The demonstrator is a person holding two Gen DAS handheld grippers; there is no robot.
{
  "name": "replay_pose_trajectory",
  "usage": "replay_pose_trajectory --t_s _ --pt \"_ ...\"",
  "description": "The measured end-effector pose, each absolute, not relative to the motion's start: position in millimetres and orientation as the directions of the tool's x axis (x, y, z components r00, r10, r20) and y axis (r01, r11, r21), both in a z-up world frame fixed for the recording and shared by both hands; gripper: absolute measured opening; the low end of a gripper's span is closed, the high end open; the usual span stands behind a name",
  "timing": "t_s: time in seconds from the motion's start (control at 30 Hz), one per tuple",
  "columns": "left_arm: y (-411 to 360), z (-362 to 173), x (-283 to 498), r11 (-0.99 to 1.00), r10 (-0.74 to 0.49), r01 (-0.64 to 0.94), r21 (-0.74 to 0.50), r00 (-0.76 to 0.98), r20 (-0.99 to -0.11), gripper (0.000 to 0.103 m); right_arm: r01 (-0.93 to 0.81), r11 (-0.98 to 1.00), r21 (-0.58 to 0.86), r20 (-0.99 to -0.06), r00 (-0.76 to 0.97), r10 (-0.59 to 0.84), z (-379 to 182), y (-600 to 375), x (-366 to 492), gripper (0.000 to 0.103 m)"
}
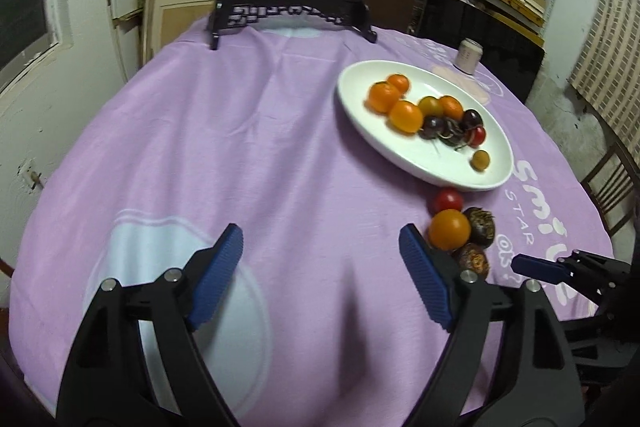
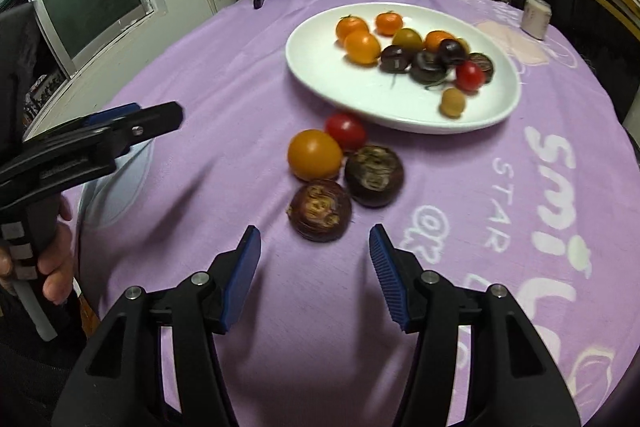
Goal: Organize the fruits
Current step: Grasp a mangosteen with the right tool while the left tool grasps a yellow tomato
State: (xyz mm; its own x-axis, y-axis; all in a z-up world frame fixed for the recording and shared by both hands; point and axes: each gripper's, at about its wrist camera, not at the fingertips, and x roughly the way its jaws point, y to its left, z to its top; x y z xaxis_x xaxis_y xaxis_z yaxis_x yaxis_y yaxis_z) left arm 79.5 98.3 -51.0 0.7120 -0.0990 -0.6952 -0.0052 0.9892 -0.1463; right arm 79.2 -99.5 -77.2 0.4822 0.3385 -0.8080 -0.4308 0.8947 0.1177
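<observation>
A white oval plate (image 2: 340, 95) (image 1: 400, 155) on the purple cloth holds several orange, dark and red fruits. In front of it on the cloth lie an orange tomato (image 2: 315, 155) (image 1: 449, 229), a red tomato (image 2: 345, 131) (image 1: 447, 200) and two dark brown chestnut-like fruits (image 2: 374, 175) (image 2: 320, 210) (image 1: 481, 227). My right gripper (image 2: 314, 247) stands open just short of the nearer brown fruit, nothing between its fingers. My left gripper (image 1: 320, 247) is open wide over bare cloth, its right finger (image 1: 418, 259) beside the orange tomato.
A dark carved stand with a round painted screen (image 1: 292, 15) stands at the table's far edge. A small pale can (image 1: 469, 55) sits behind the plate. A hand (image 2: 56, 259) holds the left gripper's handle at the left. A wooden chair (image 1: 612, 183) is at the right.
</observation>
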Motion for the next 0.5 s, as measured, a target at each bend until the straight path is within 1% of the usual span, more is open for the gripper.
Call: replay_pose_trajectory --t_s 0.17,0.37,0.4,0.43,0.47,0.5 --pt "108.9 -53.2 71.9 0.987 -0.095 -0.021 -0.157 0.71 -0.698 0.084 -0.432 0.894 0.123 -0.821 0.461 0.336 -86.3 -89.8 89.7 0.057" --pt "104.7 -53.0 70.9 0.987 -0.113 -0.002 -0.159 0.698 -0.708 0.087 -0.416 0.905 0.082 -0.826 0.48 0.295 -99.8 -83.3 102.5 0.057" --pt "101.2 -51.9 70.2 0.989 -0.111 0.005 -0.15 0.698 -0.707 0.088 -0.421 0.905 0.069 -0.825 0.486 0.289 -100.1 -81.9 102.1 0.055" --pt "98.3 -51.3 69.8 0.99 -0.11 0.01 -0.144 0.698 -0.707 0.088 -0.424 0.905 0.032 -0.821 0.505 0.266 -100.7 -79.9 99.6 0.041" --pt "93.2 -50.5 69.9 0.991 -0.11 0.018 -0.136 0.696 -0.709 0.088 -0.429 0.903 0.01 -0.817 0.518 0.255 -100.6 -79.4 97.3 0.041" --pt "89.0 -50.3 69.8 0.991 -0.111 0.026 -0.13 0.694 -0.711 0.088 -0.434 0.901 0.025 -0.817 0.51 0.268 -101.1 -81.9 96.5 0.041"
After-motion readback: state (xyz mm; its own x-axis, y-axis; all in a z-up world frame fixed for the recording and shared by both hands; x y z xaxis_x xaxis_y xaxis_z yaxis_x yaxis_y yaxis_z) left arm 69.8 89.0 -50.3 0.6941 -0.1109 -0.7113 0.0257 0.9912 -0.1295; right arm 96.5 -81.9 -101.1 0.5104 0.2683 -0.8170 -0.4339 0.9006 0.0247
